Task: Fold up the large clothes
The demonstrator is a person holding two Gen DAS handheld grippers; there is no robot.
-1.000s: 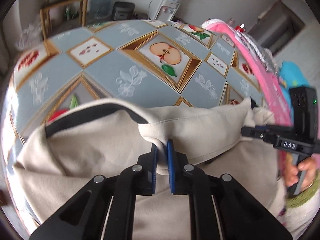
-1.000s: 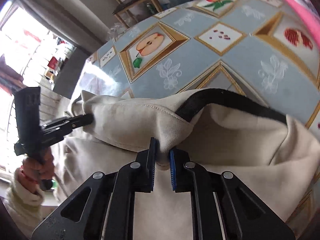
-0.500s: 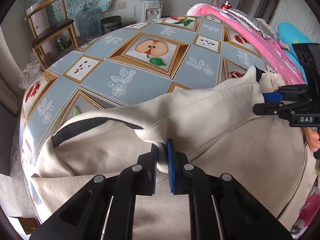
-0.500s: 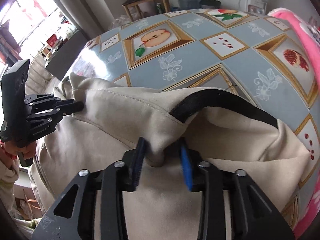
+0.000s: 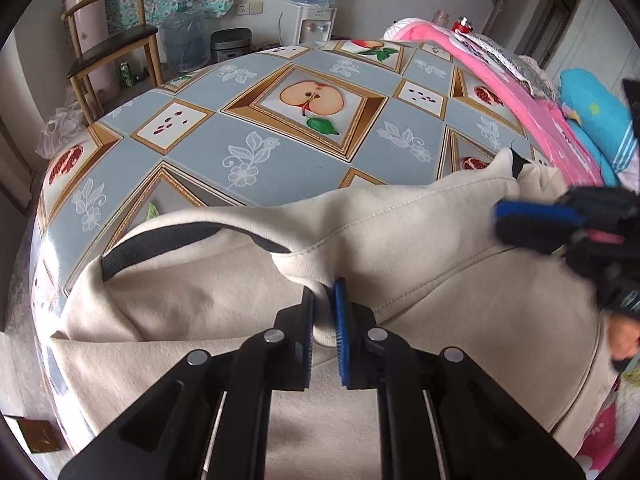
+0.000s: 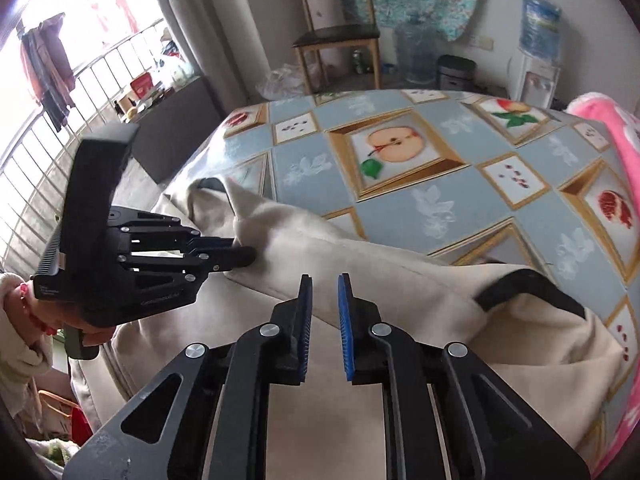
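Garment [image 5: 420, 240]: a large cream piece of clothing with a black band [image 5: 160, 240] at one opening; it lies on the near part of the table, partly folded over itself, with one edge raised in a ridge.
Table [image 5: 280, 148]: covered by a grey-blue cloth with pictures of fruit; the far half is bare, and the near edge is hidden under the garment.
Left gripper [image 5: 323, 312]: its jaws are pressed together on a fold of the garment's seam; the cream cloth shows between the blue pads. In the right wrist view it [image 6: 244, 256] comes from the left and its tips sink into the cloth, so the pinched point itself is hidden there.
Right gripper [image 6: 325, 312]: its jaws are closing, with a narrow gap and nothing between them; it is above the garment, apart from the ridge. In the left wrist view it [image 5: 532, 224] is blurred at the right edge and its body is cut off.
Hands: part of the right hand [image 5: 622, 340] shows below its gripper, mostly cut off; the left hand [image 6: 86, 330] holds its handle, with a cream sleeve [image 6: 20, 344] beside it.
Pink cloth [image 5: 520, 96]: lies along the right side of the table; what it is I cannot tell.
Background: a wooden chair [image 6: 336, 36] and a water dispenser [image 5: 314, 20] stand behind the table.
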